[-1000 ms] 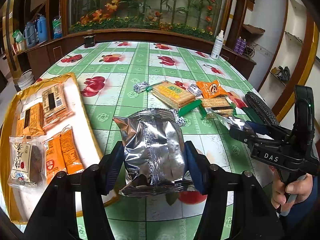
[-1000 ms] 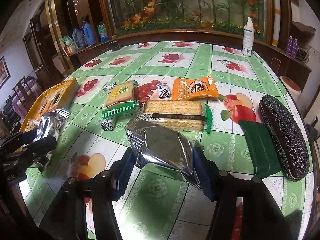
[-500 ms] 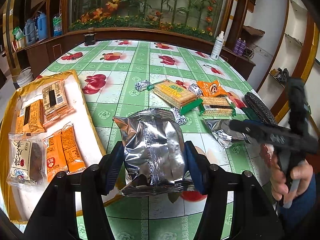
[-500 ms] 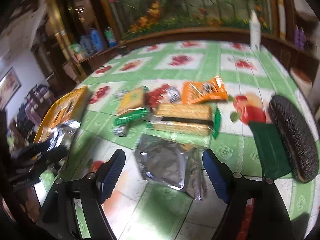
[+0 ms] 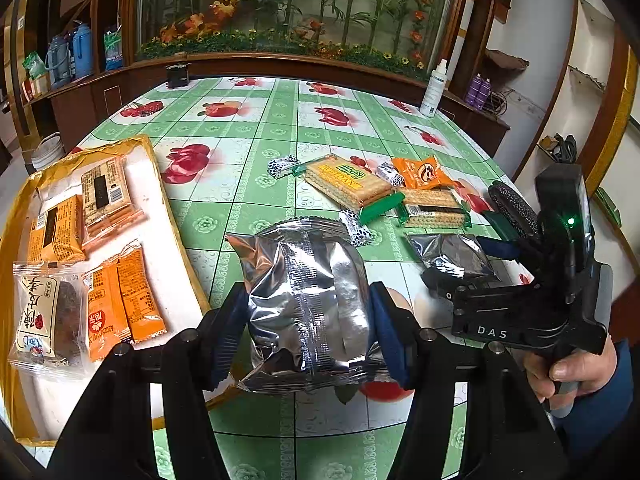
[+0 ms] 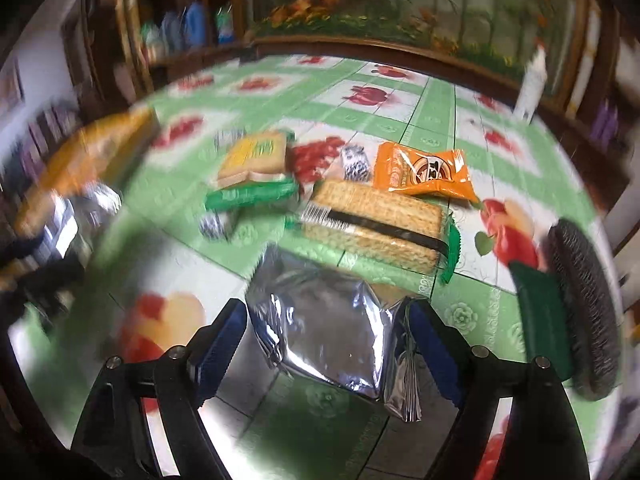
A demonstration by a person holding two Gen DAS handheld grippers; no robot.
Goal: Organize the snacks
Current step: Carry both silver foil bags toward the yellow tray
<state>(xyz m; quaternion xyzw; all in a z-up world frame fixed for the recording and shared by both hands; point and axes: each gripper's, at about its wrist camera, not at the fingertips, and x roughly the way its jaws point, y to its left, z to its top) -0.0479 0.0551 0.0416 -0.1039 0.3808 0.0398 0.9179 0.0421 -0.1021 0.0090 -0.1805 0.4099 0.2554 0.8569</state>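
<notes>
I am keeping the left gripper (image 5: 308, 320) pinching a silver packet (image 5: 304, 300) above the counter (image 5: 280, 128) beside the tray (image 5: 176, 216), while the right gripper (image 6: 328, 344), jaws having just been opening, is standing spread around a second silver packet (image 6: 324, 328) lying on the counter.

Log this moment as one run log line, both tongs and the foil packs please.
left tongs: shut on large foil pack | right tongs: just opened, small foil pack on table between pads | tray: four snacks
</notes>
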